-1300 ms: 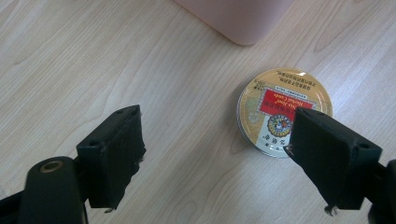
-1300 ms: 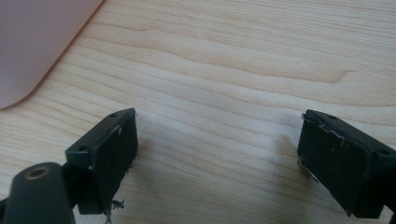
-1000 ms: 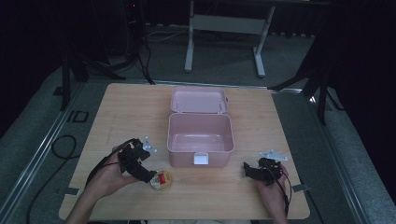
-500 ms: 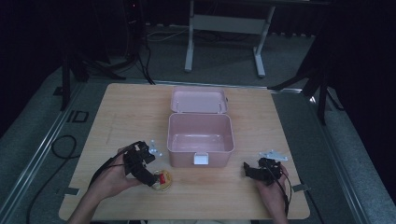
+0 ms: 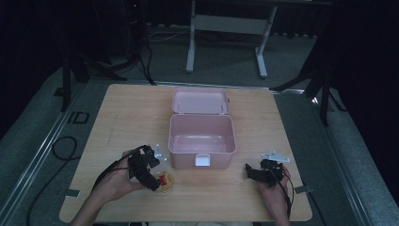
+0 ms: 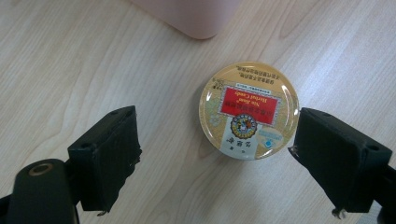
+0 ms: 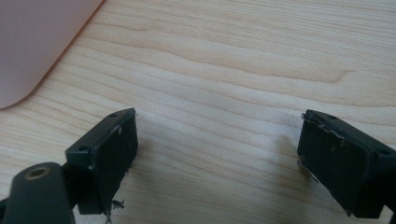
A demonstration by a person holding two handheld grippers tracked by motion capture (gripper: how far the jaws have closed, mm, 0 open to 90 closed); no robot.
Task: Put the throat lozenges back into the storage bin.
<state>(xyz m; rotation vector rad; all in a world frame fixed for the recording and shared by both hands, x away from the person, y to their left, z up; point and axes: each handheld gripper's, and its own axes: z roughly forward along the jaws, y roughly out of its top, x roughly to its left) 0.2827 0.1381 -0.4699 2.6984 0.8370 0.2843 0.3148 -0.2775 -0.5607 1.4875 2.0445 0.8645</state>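
Left tongs [image 6: 215,140] now lower over one herbal candy tin [image 6: 249,111], spread, straddling, not clamped. Right tongs [image 7: 217,156] unmoved, spread. One pink box [image 5: 202,139] at 12 o'clock.

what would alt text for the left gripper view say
A round yellow candy tin with a red label lies flat on the wooden table between the open black jaws of the left gripper, nearer the right jaw, neither jaw gripping it. A rounded corner of the pink box shows at the top edge.
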